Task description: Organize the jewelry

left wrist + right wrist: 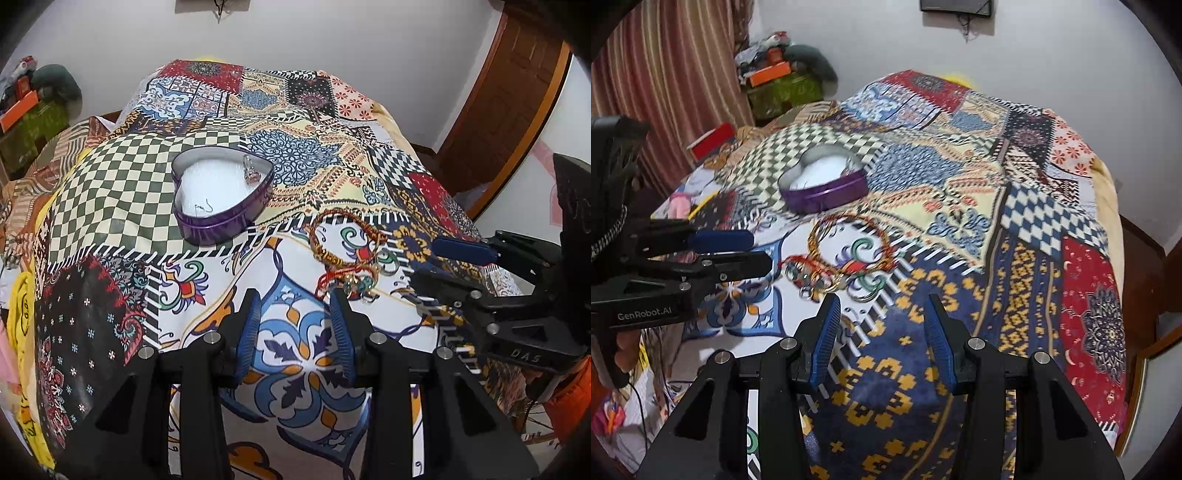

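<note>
**One piece in the tin, the pile not yet touched**

You have a start and little more. The heart-shaped tin [221, 195] sits open on the bed [110, 192], on the checked patch, and it holds what looks like a small clear-and-red piece [250, 170] against its far wall, plus a thin dark squiggle on the white lining that may be a hook or a chain; too small to tell. Everything else lies loose on the cover, just this side of the tin: a braided bracelet [345, 236] in a wide loop, a red thread band [328, 278], and a cluster of rings [864, 291] and glassy bits tangled at the loop's near edge. Judging by that, most of the sorting is left.

Your left tongs [295, 321] stand apart and empty, the right fingertip just beside the red band. Your right tongs [881, 325] are also apart and empty, the left fingertip nearly at the rings.

Room is tight where it matters. Both tongs converge on the same pile from either side, so take turns or you will knock fingers. The path from pile to tin is short and unobstructed. The bed drops away on the right and at the near edge; small rings nudged that way could roll off, and the busy print will hide anything that strays
</note>
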The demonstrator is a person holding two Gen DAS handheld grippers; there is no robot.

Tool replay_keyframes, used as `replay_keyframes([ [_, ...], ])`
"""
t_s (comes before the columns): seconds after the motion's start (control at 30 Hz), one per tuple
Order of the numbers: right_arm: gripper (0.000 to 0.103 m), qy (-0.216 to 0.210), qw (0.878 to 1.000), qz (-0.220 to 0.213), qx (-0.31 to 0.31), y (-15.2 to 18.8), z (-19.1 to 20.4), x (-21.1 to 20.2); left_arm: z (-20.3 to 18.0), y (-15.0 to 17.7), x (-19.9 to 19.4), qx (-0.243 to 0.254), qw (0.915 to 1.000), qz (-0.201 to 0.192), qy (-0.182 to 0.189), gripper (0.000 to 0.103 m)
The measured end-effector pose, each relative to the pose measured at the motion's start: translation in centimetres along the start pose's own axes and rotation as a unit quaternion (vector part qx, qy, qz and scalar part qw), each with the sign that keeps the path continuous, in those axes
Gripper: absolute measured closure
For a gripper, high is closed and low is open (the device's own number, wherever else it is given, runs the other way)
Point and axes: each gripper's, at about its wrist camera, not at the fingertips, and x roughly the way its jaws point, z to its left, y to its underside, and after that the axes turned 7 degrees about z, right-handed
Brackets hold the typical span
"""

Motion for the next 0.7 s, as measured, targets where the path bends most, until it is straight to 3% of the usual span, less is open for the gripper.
replay_keyframes([
  [0.23,0.061,-0.017,1.000,0.005,-0.008,-0.3,0.4,1.3,-0.2,0.3,0.0,0.012,0.9998,-0.009,0.010,0.067],
  [0.6,0.083,-0.020,0.999,-0.009,-0.032,-0.7,1.1,2.1,-1.0,0.3,0.6,0.026,0.9995,-0.006,0.017,0.075],
  [0.7,0.083,-0.023,0.999,-0.013,-0.029,-0.6,0.9,2.0,-0.9,0.1,0.8,0.023,0.9996,-0.007,0.016,0.078],
])
